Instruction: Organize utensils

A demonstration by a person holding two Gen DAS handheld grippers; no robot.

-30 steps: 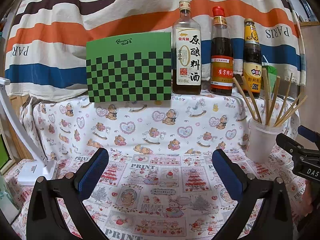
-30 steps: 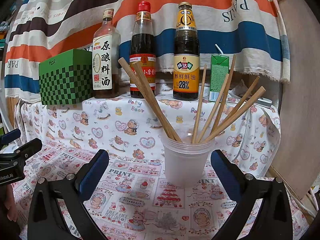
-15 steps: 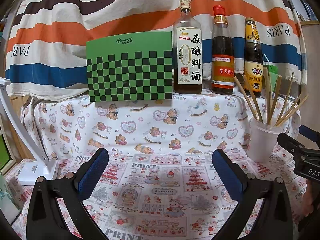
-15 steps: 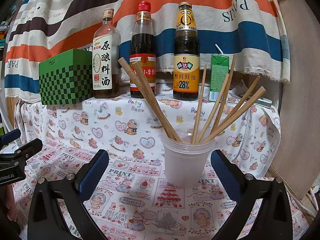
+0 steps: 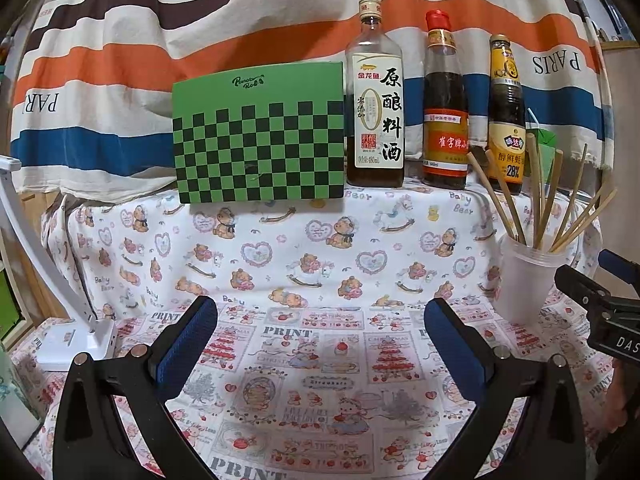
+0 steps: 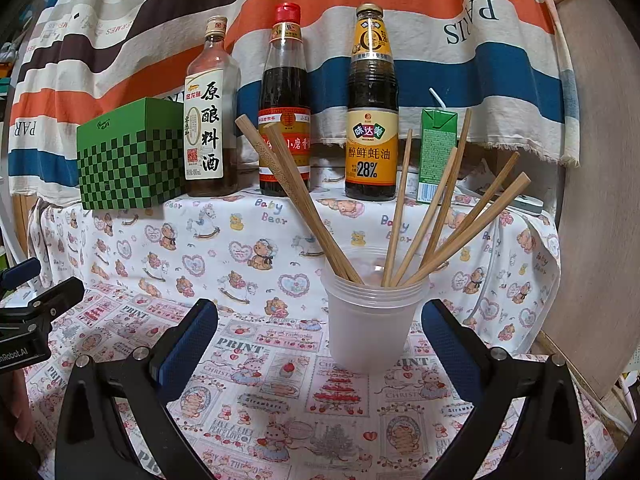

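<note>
A translucent plastic cup [image 6: 370,324] stands on the printed tablecloth and holds several wooden chopsticks [image 6: 304,204] that fan out of it. My right gripper [image 6: 320,328] is open and empty, and the cup stands just beyond and between its fingertips. In the left wrist view the cup [image 5: 524,280] is at the far right with its chopsticks [image 5: 540,192]. My left gripper [image 5: 320,328] is open and empty over bare cloth, well left of the cup. The right gripper's body [image 5: 600,300] shows at that view's right edge.
On a raised cloth-covered shelf behind stand a green checkered box [image 5: 260,136], three sauce bottles [image 6: 286,104] and a green drink carton [image 6: 436,148]. A white lamp base [image 5: 76,340] sits at the left. A wooden board [image 6: 600,200] stands at the right.
The left wrist view has drifted slightly, so the shelf and cup sit a little lower in it. The right gripper and the cup have not moved.
</note>
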